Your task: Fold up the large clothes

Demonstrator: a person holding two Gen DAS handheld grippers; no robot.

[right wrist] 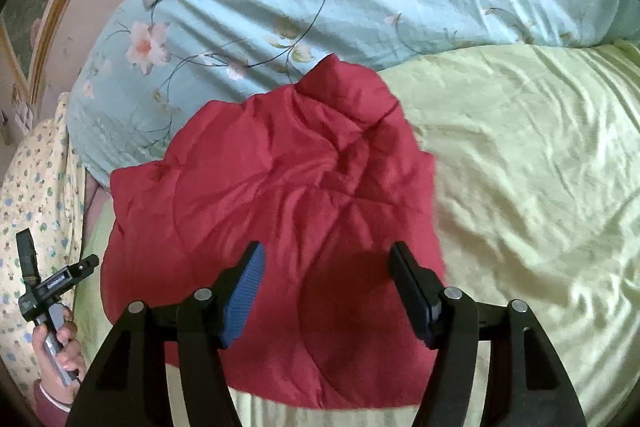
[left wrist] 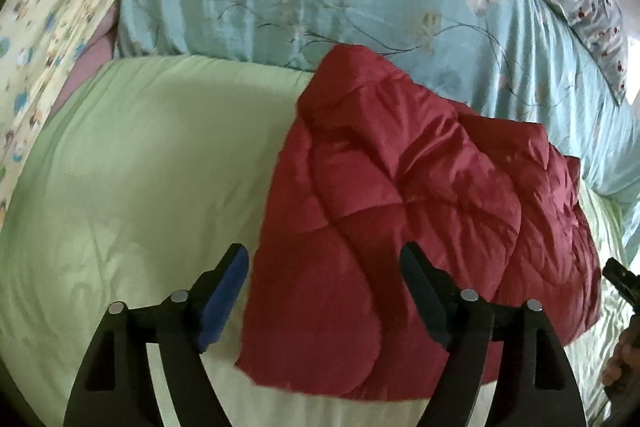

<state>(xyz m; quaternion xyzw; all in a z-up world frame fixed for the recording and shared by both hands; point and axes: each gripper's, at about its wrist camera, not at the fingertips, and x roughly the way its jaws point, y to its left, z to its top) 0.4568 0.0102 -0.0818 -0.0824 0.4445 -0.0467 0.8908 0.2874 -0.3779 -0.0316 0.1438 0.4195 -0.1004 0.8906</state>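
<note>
The red quilted jacket (right wrist: 272, 219) lies bundled into a compact fold on the green bedsheet (right wrist: 520, 167), toward twelve o'clock of both grippers. The left gripper (left wrist: 324, 291) and right gripper (right wrist: 326, 291) hover spread apart, empty; folding looks nearly finished, perhaps needing tidying.

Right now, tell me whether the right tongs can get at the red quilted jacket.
Probably yes: the right tongs stand open directly over the red quilted jacket, with nothing between them.
</note>
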